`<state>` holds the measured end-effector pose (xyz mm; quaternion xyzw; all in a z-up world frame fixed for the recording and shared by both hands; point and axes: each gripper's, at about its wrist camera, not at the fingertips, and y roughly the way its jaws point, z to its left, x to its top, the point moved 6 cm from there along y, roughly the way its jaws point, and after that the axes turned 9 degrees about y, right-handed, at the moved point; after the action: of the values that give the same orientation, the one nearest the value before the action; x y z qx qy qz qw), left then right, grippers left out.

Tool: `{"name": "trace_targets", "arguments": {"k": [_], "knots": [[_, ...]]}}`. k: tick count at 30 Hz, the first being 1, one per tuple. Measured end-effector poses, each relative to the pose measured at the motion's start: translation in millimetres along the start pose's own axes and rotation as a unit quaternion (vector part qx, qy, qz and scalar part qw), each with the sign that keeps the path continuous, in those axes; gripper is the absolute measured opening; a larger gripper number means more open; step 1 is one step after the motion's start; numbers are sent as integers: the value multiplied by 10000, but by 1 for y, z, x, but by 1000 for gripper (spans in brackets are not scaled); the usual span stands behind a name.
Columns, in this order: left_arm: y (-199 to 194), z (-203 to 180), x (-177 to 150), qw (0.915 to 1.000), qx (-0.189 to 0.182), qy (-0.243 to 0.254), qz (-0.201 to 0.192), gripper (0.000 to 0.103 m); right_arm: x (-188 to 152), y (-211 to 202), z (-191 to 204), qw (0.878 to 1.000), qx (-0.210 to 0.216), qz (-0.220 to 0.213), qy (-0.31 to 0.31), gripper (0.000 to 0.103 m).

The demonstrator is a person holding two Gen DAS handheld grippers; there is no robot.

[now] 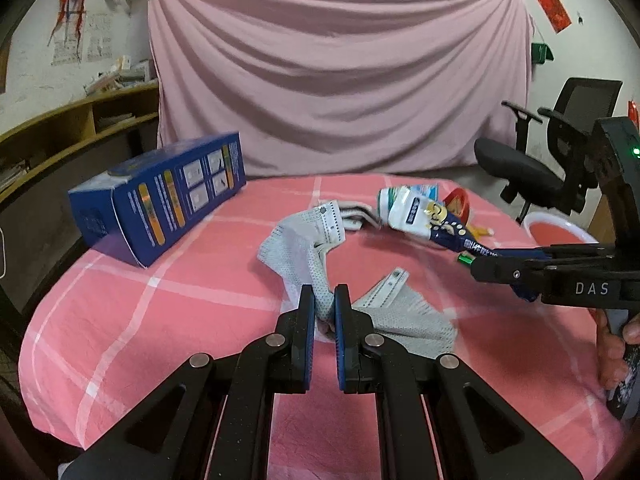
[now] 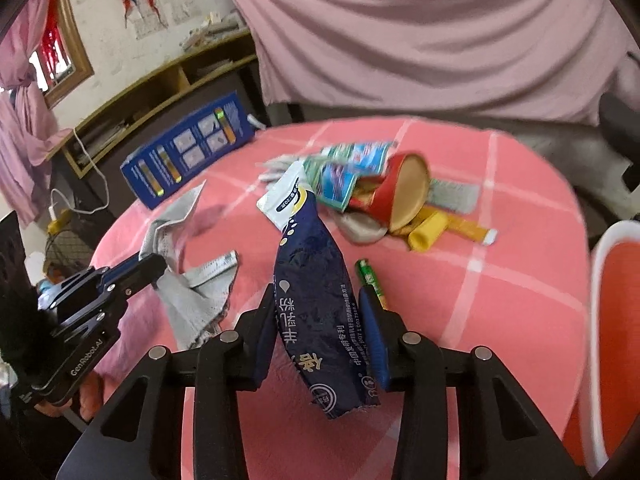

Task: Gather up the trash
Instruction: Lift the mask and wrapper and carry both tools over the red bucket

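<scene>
Left wrist view, read from left to right: a dark blue printed cardboard box (image 1: 160, 196) lies on its side at the far left of the round table under its pink checked cloth (image 1: 120, 320). At centre the left gripper (image 1: 324, 300) is pinched narrow on a fold of grey mesh fabric wrapper (image 1: 296, 248), whose loose end trails up and away from the fingers. Further right, the right gripper (image 1: 480, 266) clamps a long navy-and-white foil snack pouch (image 1: 424, 220), lifted off the cloth with its long axis running straight out ahead of the fingers. Beyond it sit a tipped red paper cup (image 2: 400, 188) among crumpled blue-green wrappers (image 2: 352, 168), a yellow plastic tube (image 2: 428, 232) and a small green battery (image 2: 370, 278) just beside the right fingers. At the far right edge stands a white-rimmed red bin (image 2: 612, 320).

The bin lies to the right of both grippers, and the right one is much nearer; its pouch would likely go in first, swung rightward, end leading.
</scene>
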<state>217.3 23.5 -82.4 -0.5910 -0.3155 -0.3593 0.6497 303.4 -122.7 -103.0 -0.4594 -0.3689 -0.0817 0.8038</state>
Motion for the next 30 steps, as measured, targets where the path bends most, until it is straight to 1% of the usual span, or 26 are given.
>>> {"name": "trace_targets", "arguments": {"k": [4, 7, 10, 13, 15, 17, 21, 24, 25, 27, 30], "knots": [[-14, -13, 13, 9991, -5, 161, -396, 7, 5, -26, -4, 9976, -67, -683, 50, 37], [-24, -28, 28, 9969, -3, 339, -706, 7, 8, -55, -11, 9902, -77, -1386, 180, 37], [-32, -45, 43, 9939, -18, 514, -972, 7, 11, -84, -15, 9775, -227, -2093, 93, 37], [-39, -64, 62, 9905, -114, 620, -1224, 7, 13, -106, -19, 9642, -478, -2609, -39, 37], [-42, -80, 77, 9874, -227, 661, -1417, 7, 14, -122, -27, 9547, -570, -2922, 15, 37], [-45, -94, 92, 9844, -338, 675, -1588, 7, 16, -138, -40, 9423, -780, -3253, 109, 37], [-46, -125, 118, 9774, -590, 777, -1874, 7, 18, -166, -71, 9175, -1253, -3762, 299, 37], [-43, -157, 137, 9711, -817, 972, -2019, 7, 17, -182, -99, 9027, -1565, -3964, 591, 37], [-42, -166, 141, 9698, -885, 1016, -2032, 7, 16, -187, -107, 9002, -1627, -3979, 694, 37], [-35, -189, 149, 9674, -1096, 1092, -2004, 7, 14, -193, -130, 8940, -1783, -3998, 952, 37], [-18, -220, 156, 9680, -1483, 1013, -1753, 7, 8, -203, -160, 8873, -1928, -3972, 1330, 37]]}}
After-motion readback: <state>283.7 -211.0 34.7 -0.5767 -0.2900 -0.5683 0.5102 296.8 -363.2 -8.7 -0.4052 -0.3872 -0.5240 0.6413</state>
